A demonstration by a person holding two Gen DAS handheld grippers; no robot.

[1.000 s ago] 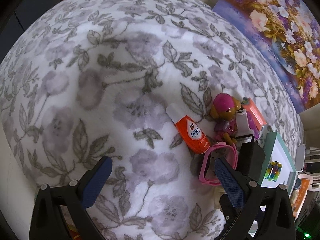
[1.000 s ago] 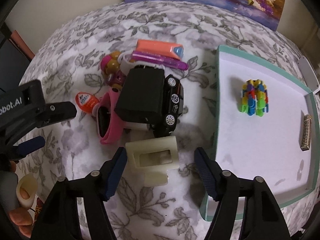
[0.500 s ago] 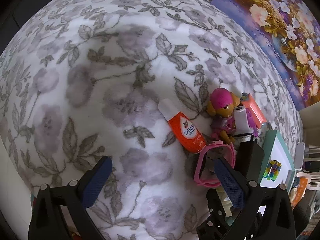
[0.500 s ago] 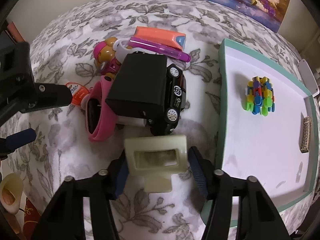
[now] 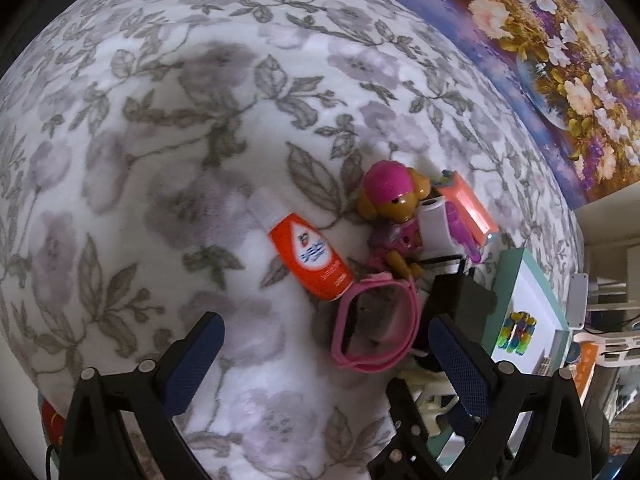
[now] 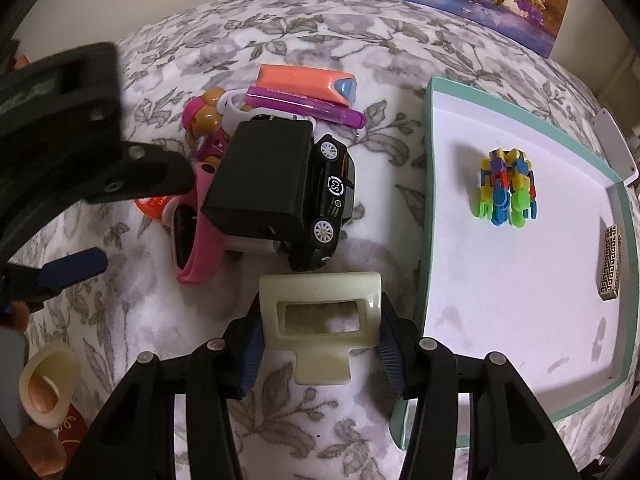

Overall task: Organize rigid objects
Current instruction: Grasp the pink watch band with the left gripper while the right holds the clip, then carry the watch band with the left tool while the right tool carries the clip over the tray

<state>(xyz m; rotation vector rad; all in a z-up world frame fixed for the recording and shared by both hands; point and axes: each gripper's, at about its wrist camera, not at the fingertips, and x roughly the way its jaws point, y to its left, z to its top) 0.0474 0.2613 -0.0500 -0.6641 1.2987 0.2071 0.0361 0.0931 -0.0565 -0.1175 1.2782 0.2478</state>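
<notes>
Floral bedspread [image 6: 192,44] fills both views. Your tray [image 6: 430,152] sits at right, holding a colourful block toy [image 6: 507,188]. Low in frame, your right gripper [image 6: 320,350] clamps the cream plastic holder [image 6: 320,308]; your left gripper [image 5: 326,350] hangs spread wide, empty.

Clustered on the blanket [image 6: 320,32]: box [image 6: 260,176] atop car [image 6: 332,196], watch [image 6: 196,236] left, figure [image 6: 204,120] and pen [image 6: 304,104] behind, bracket [image 6: 320,312] nearest. Right of these, tray [image 6: 430,160] holding block toy [image 6: 506,190] and bar [image 6: 610,264] farther right.
</notes>
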